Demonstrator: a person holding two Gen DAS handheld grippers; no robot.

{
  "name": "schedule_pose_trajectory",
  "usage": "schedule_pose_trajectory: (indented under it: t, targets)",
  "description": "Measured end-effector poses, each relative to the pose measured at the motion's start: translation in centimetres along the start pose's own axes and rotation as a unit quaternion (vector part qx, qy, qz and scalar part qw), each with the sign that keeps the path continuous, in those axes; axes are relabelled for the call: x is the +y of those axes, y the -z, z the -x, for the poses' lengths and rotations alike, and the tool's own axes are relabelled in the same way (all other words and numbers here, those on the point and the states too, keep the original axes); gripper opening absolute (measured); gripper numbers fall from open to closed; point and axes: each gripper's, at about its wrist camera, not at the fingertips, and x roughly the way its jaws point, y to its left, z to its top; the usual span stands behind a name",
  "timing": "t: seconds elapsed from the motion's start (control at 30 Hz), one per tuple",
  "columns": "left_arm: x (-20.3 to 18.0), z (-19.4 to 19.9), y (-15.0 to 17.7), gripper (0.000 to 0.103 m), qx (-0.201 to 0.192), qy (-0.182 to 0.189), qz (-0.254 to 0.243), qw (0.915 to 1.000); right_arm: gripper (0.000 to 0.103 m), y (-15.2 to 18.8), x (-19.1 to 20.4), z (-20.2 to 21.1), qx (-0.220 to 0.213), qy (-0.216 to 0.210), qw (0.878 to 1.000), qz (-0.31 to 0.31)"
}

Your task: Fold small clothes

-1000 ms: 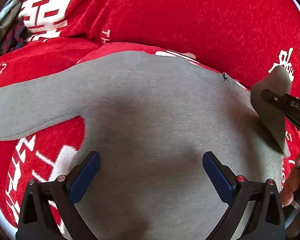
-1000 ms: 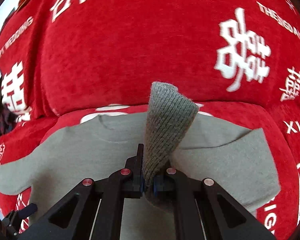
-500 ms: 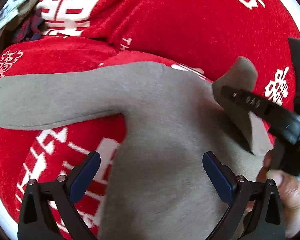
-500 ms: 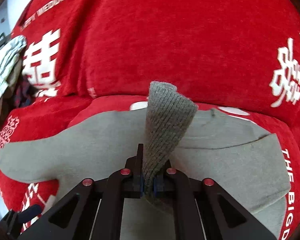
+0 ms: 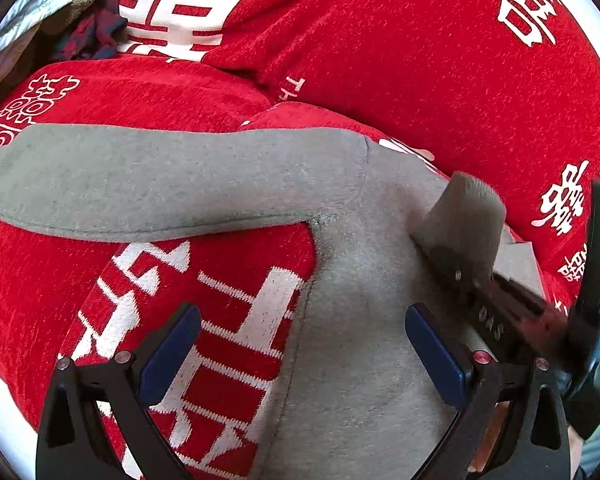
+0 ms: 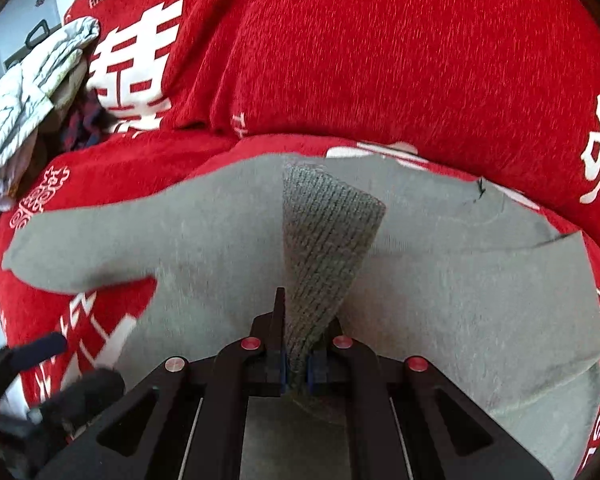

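A red blanket (image 6: 380, 60) printed with white characters covered the cushioned surface and the raised back behind it, and a pale crumpled cloth (image 6: 32, 92) lay heaped at its far left edge beside some dark plaid fabric (image 6: 80, 124). On the blanket we saw a small grey sweater (image 6: 480, 280) spread flat, one sleeve (image 5: 160, 180) stretched out to the left. We saw the right gripper (image 6: 296, 364) with its fingers pressed together on a ribbed grey cuff (image 6: 324, 248), which stood up in a cone above the sweater's body, just this side of the neckline. The left gripper (image 5: 300, 352) hung above the sweater with its blue-padded fingers (image 5: 172, 352) spread wide and nothing between them; the garment's left side seam ran below the gap, with the armpit just beyond. The pinched cuff rose just to the right of the left gripper's right finger.
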Motion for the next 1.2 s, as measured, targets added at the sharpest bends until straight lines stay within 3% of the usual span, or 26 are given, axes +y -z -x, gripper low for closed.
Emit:
schedule_pose_trajectory:
  t: [0.13,0.23,0.3,0.37,0.6,0.73,0.8,0.93,1.03,1.13,1.2]
  targets:
    - [-0.4,0.2,-0.3,0.102,-0.001,-0.004,-0.003,1.0000,0.007,1.0,-0.1,-0.3,0.012,-0.010,1.000,0.010]
    - [-1.0,0.5,-0.7,0.102,-0.005,-0.006,-0.005,1.0000,0.019,0.7,-0.4,-0.2,0.016,-0.036,0.999,0.002]
    - [-1.3,0.9,-1.0,0.102,-0.012,-0.005,-0.003,0.9999,0.056,0.1,-0.6,0.4,0.010,-0.054,0.998,-0.005]
    - [-1.6,1.4,-1.3,0.102,-0.016,-0.005,0.001,0.9999,0.073,-0.5,-1.1,1.7,-0.018,-0.054,0.998,-0.008]
    - [-4.7,1.9,-1.0,0.102,-0.012,0.000,-0.021,0.9997,0.073,-1.6,-7.6,5.2,-0.069,-0.068,0.991,-0.093]
    - [-8.1,1.7,-0.4,0.102,-0.004,0.016,-0.052,0.9985,0.073,-0.6,-10.4,5.6,-0.058,-0.082,0.989,-0.110]
    - [-10.5,0.8,0.2,0.102,0.009,0.021,-0.082,0.9963,0.073,0.0,-11.6,5.6,-0.061,-0.055,0.990,-0.111]
    - [-14.4,-2.3,1.2,0.102,0.035,0.010,-0.130,0.9908,0.073,1.4,-15.2,3.3,-0.007,0.041,0.990,-0.132]
    - [-16.0,-5.2,1.8,0.102,0.058,-0.001,-0.151,0.9869,0.073,2.5,-18.3,2.2,0.013,0.072,0.984,-0.160]
    - [-16.5,-7.1,2.0,0.102,0.049,-0.045,-0.178,0.9818,0.073,2.4,-20.1,1.8,0.009,0.099,0.982,-0.162]
    - [-16.4,-7.6,1.8,0.102,0.038,-0.051,-0.188,0.9802,0.073,1.5,-20.9,1.2,0.017,0.121,0.978,-0.168]
